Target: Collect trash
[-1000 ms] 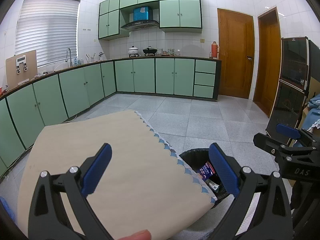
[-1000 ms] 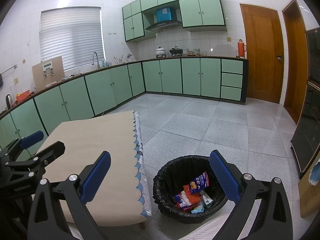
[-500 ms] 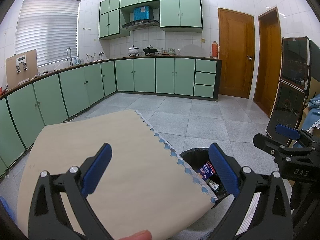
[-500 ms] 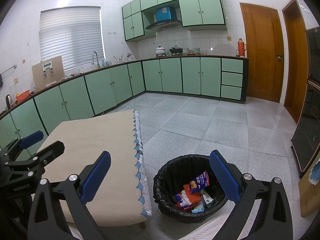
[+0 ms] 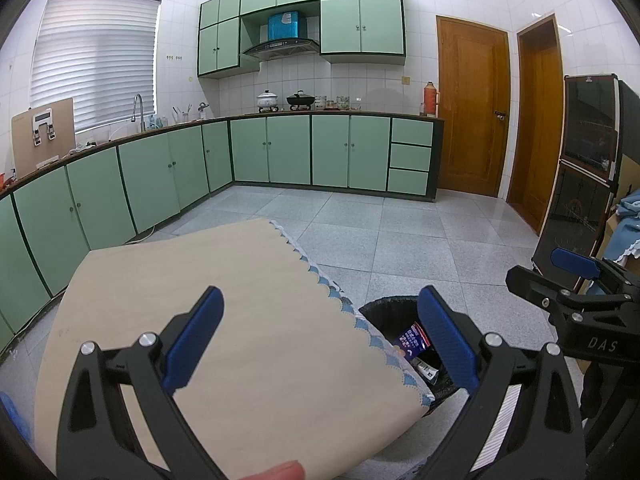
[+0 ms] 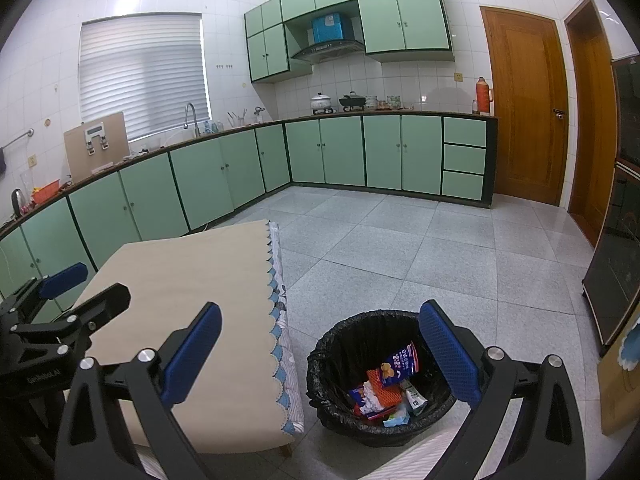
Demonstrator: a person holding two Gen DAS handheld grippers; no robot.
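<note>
Currently, crumpled glossy wrappers [image 6: 390,384] fill the round black-lined bin [image 6: 344,344] at lower centre, beside the smooth beige table [image 6: 192,280]; both grippers [image 5: 316,340] [image 6: 320,352] gape wide, empty.

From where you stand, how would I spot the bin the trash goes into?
Find the low table with the beige cloth and blue scalloped edge. On the grey tiled floor just beside its near corner stands the trash bin. It is round, lined with a black bag, and the only thing holding colourful snack wrappers.
</note>
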